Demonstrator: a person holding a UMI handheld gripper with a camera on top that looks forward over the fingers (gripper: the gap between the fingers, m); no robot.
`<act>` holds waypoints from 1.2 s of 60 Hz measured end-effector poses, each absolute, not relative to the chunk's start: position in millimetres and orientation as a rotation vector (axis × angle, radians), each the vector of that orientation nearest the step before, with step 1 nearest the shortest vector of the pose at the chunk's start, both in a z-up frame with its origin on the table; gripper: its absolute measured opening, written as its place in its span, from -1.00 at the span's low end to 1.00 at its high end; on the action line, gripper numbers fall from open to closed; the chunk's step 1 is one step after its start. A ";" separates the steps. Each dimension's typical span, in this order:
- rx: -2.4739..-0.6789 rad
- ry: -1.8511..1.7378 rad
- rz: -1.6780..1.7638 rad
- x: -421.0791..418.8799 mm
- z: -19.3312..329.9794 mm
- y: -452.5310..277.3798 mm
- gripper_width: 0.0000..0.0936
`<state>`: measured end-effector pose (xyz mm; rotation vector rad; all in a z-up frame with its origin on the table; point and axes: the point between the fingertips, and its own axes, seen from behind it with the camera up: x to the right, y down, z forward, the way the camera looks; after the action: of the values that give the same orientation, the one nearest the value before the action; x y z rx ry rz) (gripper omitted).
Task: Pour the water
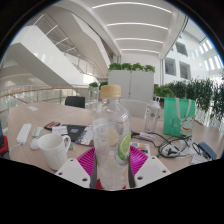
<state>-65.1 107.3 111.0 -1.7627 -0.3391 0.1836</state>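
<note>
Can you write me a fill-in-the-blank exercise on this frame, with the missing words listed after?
1. The clear plastic bottle stands between the ___ of the gripper.
2. The bottle's cap is ___ the bottle.
3. The mug beside the bottle is ___ in colour.
4. The bag beyond the bottle is ___.

Missing words: fingers; on; white; green

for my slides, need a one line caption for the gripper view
Tool shut on a clear water bottle, white mug nearby on a cluttered table.
</note>
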 end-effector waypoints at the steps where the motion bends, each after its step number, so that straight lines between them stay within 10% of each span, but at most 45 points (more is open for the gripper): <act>1: -1.765 -0.342 0.191 -64.5 108.9 108.2 -0.06; 19: -1.716 -0.284 0.304 -61.7 85.9 106.1 -0.03; 35: -1.919 -0.283 0.257 -60.0 76.9 65.5 0.81; 72: -2.010 -0.010 0.064 -125.6 245.9 -242.4 0.81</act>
<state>-125.6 -242.4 245.9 -2.0100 -0.0095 0.0636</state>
